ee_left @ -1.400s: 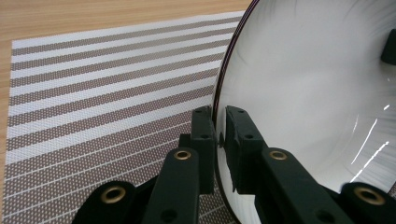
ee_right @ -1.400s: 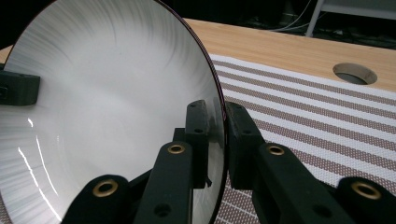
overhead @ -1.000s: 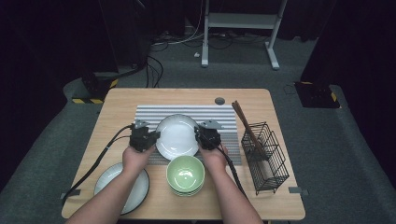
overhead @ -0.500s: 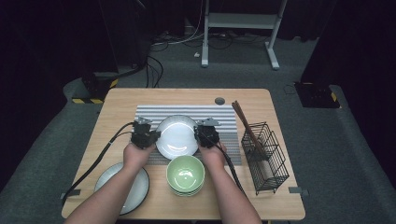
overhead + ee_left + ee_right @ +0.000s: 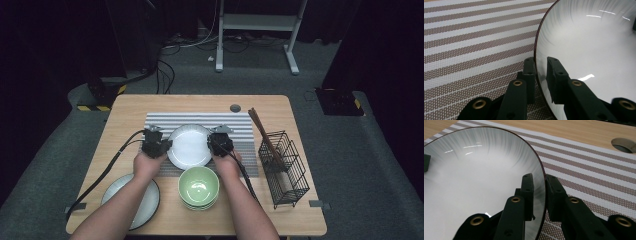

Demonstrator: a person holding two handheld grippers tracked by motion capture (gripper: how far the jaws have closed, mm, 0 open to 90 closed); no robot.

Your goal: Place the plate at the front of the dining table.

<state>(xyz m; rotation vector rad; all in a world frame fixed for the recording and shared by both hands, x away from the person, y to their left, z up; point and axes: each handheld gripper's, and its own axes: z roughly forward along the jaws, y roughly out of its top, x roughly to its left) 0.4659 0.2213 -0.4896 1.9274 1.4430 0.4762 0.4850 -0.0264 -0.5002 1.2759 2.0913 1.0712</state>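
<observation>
The left gripper (image 5: 156, 145) is pinching the nine o'clock rim of the white plate (image 5: 189, 145), one jaw over the lip and one under it. The plate is sitting face up on the striped mat (image 5: 200, 119), round, so no long axis. The right gripper (image 5: 220, 142) is clamping the three o'clock rim the same way. Both grips are catching only the thin glazed edge, so I judge the plate could be slipping or tipping onto the green bowls (image 5: 198, 186) at six o'clock if one hand is lifting faster.

White plate (image 5: 189, 145), brown-and-white striped mat (image 5: 160, 120)
</observation>
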